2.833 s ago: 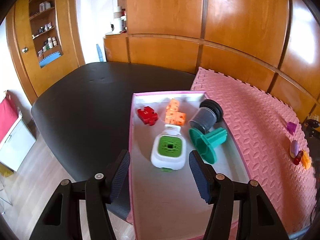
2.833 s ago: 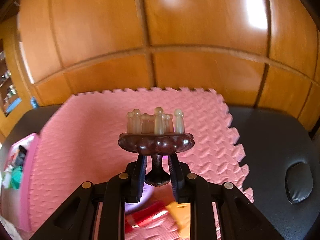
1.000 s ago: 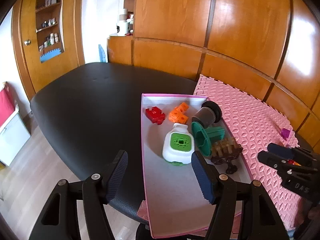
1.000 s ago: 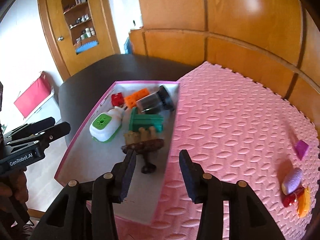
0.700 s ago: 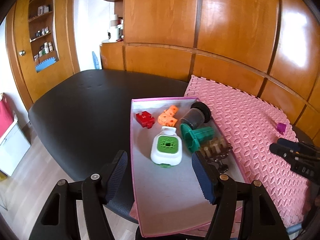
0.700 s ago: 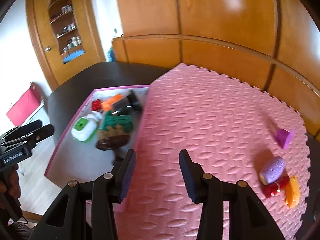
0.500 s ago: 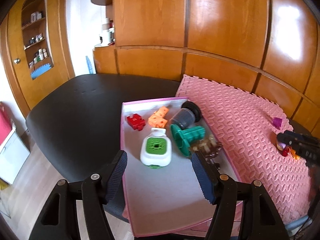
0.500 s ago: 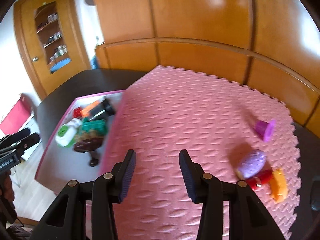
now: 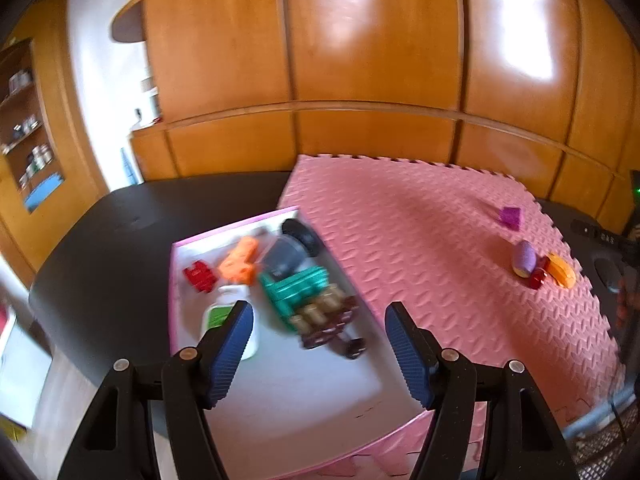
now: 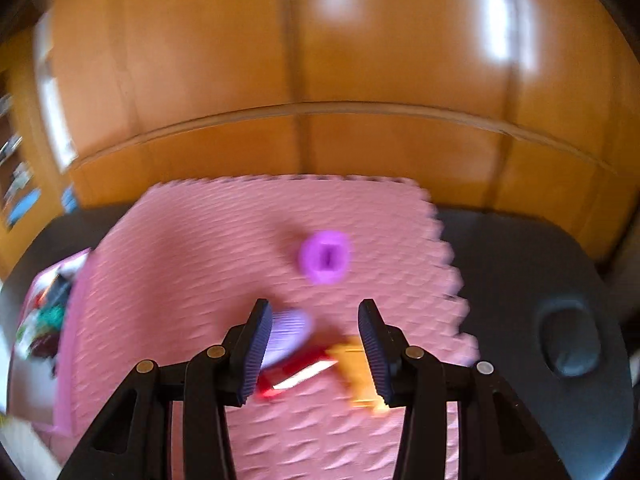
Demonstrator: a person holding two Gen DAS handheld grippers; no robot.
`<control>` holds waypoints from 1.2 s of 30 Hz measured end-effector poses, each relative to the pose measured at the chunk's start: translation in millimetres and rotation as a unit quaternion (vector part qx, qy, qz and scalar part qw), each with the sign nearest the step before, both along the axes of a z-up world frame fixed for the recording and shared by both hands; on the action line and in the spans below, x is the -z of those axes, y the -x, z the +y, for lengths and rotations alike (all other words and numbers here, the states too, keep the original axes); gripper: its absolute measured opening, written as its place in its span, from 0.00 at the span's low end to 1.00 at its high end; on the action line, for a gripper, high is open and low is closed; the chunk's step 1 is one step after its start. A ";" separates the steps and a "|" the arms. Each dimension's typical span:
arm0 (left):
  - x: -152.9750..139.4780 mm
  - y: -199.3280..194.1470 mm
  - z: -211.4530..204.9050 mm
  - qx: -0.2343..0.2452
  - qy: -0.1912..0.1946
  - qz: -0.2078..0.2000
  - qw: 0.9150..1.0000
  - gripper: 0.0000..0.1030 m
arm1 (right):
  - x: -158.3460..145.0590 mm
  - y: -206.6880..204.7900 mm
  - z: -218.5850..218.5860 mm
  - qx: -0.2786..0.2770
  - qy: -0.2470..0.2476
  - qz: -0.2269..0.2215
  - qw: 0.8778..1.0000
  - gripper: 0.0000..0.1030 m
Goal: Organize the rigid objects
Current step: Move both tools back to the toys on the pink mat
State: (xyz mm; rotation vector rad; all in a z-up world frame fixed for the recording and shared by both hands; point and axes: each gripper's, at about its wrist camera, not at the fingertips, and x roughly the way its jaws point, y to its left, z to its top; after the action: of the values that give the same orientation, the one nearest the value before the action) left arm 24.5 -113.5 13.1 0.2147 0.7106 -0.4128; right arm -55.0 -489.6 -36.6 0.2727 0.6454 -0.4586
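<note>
My left gripper (image 9: 320, 344) hangs open and empty above the pink-rimmed tray (image 9: 280, 404). In the tray lie a brown knobbed massager (image 9: 326, 320), a green spool (image 9: 296, 286), a white and green bottle (image 9: 224, 320), a dark jar (image 9: 288, 250), orange blocks (image 9: 240, 262) and a red block (image 9: 198, 276). My right gripper (image 10: 314, 344) is open and empty over the pink foam mat (image 10: 200, 260). Below its fingers lie a lilac oval piece (image 10: 286, 336), a red piece (image 10: 296, 372) and an orange piece (image 10: 356, 368). A purple round piece (image 10: 325, 256) sits farther back.
The mat (image 9: 420, 260) covers the right part of a black table (image 9: 112, 248); wooden wall panels stand behind. The right gripper's body (image 9: 600, 236) and a person's hand show at the left wrist view's right edge. A dark oval dent (image 10: 570, 340) marks the table right of the mat.
My right gripper swung right, away from the tray, to above the small pieces on the mat. My left gripper shifted and rolled, so the tray now sits lower left in its view.
</note>
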 end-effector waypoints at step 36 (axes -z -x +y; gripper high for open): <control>68.8 -24.6 -289.2 0.237 -0.024 0.125 0.963 0.51 | 26.4 25.9 -69.1 0.106 -0.195 -0.030 0.975 0.44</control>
State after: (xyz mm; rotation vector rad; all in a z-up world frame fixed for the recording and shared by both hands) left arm 49.1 -402.7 -55.8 0.3851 0.9188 -0.8916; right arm -80.8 -558.6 -63.0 0.7305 0.6474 -0.5246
